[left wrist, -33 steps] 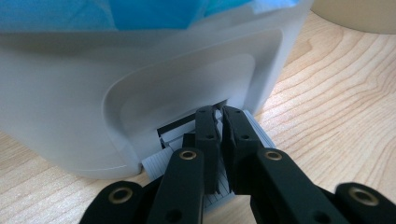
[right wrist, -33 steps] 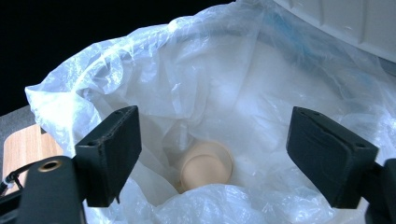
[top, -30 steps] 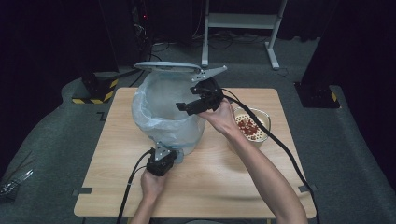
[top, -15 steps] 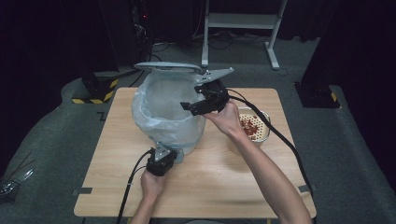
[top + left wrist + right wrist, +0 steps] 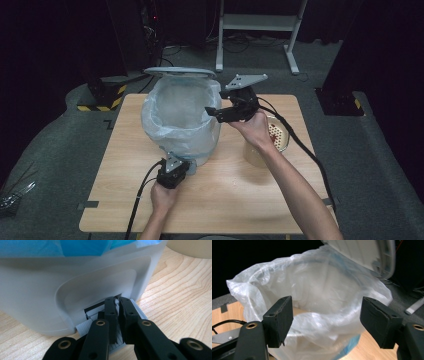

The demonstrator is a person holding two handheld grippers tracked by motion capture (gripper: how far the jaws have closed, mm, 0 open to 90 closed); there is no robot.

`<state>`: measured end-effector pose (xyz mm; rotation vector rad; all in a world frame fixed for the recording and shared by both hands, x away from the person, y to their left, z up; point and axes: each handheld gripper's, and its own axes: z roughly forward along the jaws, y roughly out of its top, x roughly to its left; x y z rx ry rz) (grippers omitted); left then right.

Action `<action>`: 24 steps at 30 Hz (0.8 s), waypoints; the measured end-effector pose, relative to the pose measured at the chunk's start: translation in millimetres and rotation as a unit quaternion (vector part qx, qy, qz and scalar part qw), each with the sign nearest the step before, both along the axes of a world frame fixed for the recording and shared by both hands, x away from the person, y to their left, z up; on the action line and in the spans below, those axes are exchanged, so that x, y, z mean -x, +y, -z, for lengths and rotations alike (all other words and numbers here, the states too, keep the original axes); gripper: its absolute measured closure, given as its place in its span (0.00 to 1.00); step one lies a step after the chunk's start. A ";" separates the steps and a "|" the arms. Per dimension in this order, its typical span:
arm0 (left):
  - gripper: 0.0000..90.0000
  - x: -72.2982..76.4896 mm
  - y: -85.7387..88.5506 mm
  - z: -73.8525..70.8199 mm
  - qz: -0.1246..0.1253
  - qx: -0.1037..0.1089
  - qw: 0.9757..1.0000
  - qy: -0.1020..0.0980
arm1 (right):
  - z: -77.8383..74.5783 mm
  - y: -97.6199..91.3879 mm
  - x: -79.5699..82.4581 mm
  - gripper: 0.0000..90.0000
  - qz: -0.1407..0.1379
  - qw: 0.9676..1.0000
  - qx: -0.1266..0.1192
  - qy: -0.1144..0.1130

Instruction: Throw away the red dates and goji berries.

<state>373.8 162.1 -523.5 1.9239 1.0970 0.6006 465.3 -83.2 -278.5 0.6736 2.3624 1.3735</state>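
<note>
High view: white pedal bin point(image 5: 200, 150) with clear liner point(image 5: 175, 112) at frame centre on desk point(image 5: 240, 185), lid point(image 5: 180, 72) up; right tongs point(image 5: 215, 111) at its rim. Left gripper view: left tongs point(image 5: 117, 305) closed, pressing the ribbed pedal point(image 5: 136, 308), probably stiff and sprung. Right gripper view: right tongs point(image 5: 325, 321) open, empty, over the liner point(image 5: 317, 297); thin, slippery film, best pinched at the rim fold
</note>
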 end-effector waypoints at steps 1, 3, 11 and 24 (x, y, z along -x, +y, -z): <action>0.94 0.0 0.0 0.0 0.000 0.000 1.000 0.000 | 0.9 -3.0 0.2 0.30 0.003 1.000 -0.001 0.000; 0.94 0.0 0.0 0.0 0.000 0.001 1.000 0.000 | 1.8 -7.8 2.3 0.30 0.008 1.000 0.003 -0.003; 0.94 0.1 -0.2 0.1 0.000 0.001 1.000 -0.001 | -1.5 -38.5 17.4 0.34 0.027 0.999 -0.015 -0.018; 0.94 0.3 -0.6 0.1 0.000 0.001 1.000 -0.001 | 24.5 -113.7 38.5 0.38 0.086 0.995 -0.040 -0.014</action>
